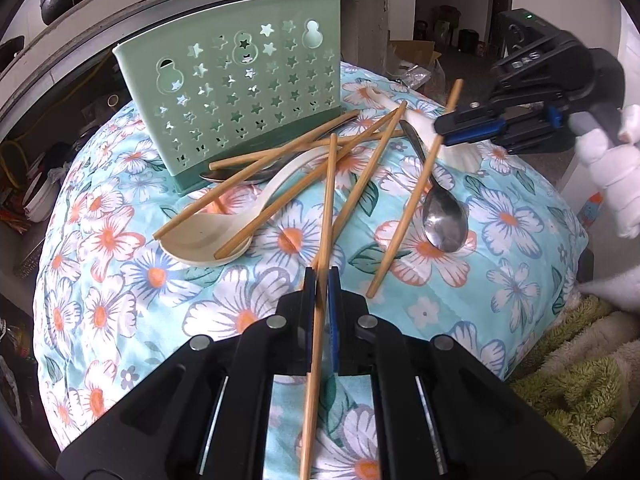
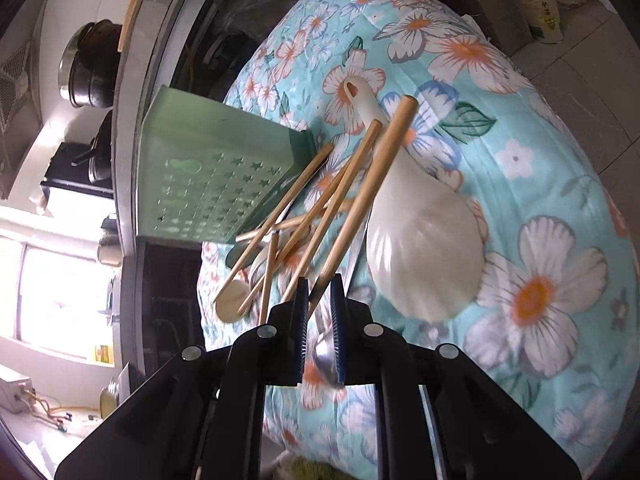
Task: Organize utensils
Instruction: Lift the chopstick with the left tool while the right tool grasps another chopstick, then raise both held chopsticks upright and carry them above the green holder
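Left gripper (image 1: 322, 280): jaws clenched on one bamboo chopstick (image 1: 326, 216), which runs forward between them, its far tip over the utensil pile. Ahead and left of these jaws: green perforated utensil holder (image 1: 236, 96), upright on the floral cloth (image 1: 120, 300). Just ahead-left, a cream ceramic spoon (image 1: 208, 232) lies bowl-up under crossed chopsticks. Ahead-right, a steel spoon (image 1: 444, 216), bowl toward the camera. Right gripper (image 2: 320, 284): jaws clenched on a second chopstick (image 2: 372, 188), slanted upward. Just right of these jaws, a white rice paddle (image 2: 420, 248) rests on the cloth.
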